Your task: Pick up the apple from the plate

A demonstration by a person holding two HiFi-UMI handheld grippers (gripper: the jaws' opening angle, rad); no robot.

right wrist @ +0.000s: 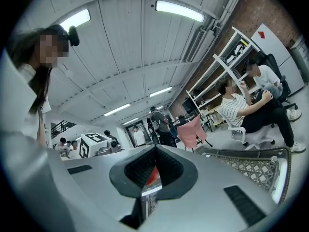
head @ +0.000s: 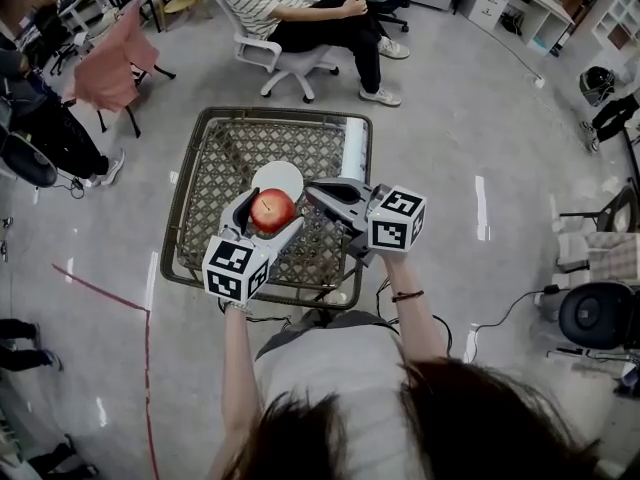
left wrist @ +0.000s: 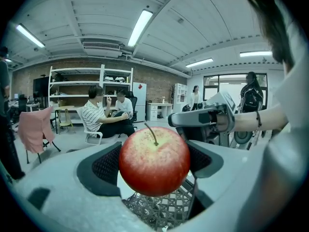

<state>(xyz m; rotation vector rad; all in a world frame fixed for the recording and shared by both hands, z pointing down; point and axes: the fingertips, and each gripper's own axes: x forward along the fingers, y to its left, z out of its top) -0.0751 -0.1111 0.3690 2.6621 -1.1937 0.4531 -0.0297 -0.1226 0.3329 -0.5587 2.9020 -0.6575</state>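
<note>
A red apple [head: 272,209] with a short stem is held above the wicker table [head: 190,183], and my left gripper [head: 268,216] is shut on it. In the left gripper view the apple [left wrist: 154,161] fills the space between the two dark pads. The white plate [head: 284,176] lies bare on the wicker, just behind the apple. My right gripper [head: 314,190] hovers right of the apple, its jaws together with nothing in them, tips close to the apple. Through the narrow slit between them, a red sliver of apple [right wrist: 151,176] shows in the right gripper view.
A white roll [head: 355,146] lies along the table's right edge. A seated person on an office chair [head: 290,63] is just behind the table, and a chair draped in pink cloth [head: 112,60] stands to the back left. Cables [head: 500,318] trail on the floor at right.
</note>
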